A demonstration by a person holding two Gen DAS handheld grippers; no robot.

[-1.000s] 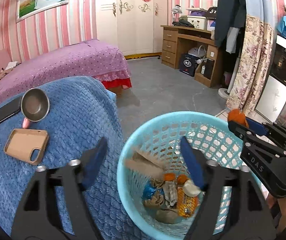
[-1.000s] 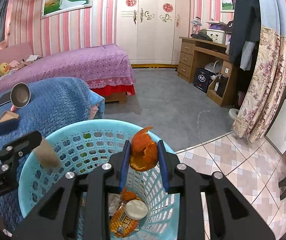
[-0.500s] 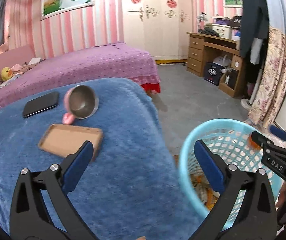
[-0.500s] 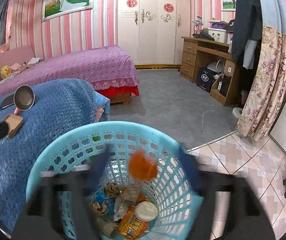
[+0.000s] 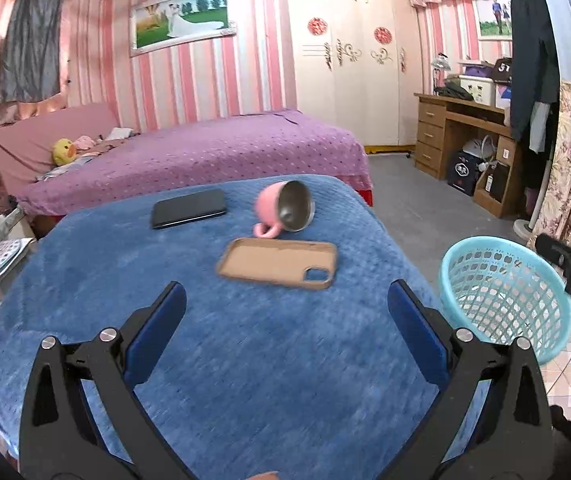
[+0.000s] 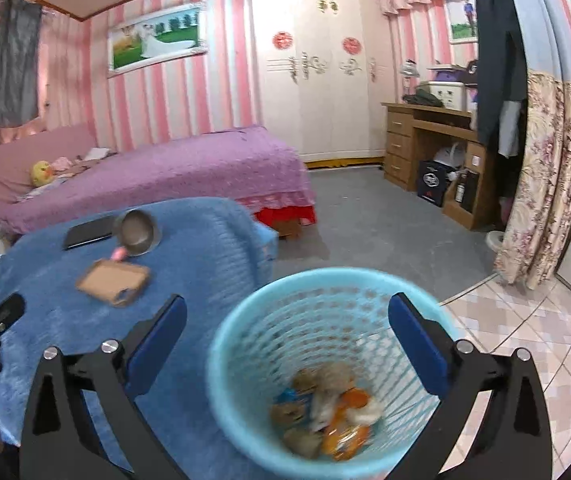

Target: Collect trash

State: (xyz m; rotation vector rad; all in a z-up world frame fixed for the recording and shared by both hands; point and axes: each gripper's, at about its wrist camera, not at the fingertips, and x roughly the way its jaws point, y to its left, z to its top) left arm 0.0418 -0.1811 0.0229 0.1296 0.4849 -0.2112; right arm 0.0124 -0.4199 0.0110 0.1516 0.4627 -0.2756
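Blue blanket (image 5: 245,360) carries black phone (image 5: 188,208), tan phone case (image 5: 279,262), pink mug (image 5: 283,208) (tipped sideways, prob. empty).

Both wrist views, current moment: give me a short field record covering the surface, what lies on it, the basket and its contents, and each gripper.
surface: blue blanket
on surface: black phone, pink cup lying on its side, tan phone case
basket: light blue basket on the floor beside the blanket
basket contents: mixed trash, blurred; wrappers and orange pieces
left gripper: open, nothing between the fingers, over the blanket
right gripper: jaws opening, nothing between them, above the basket
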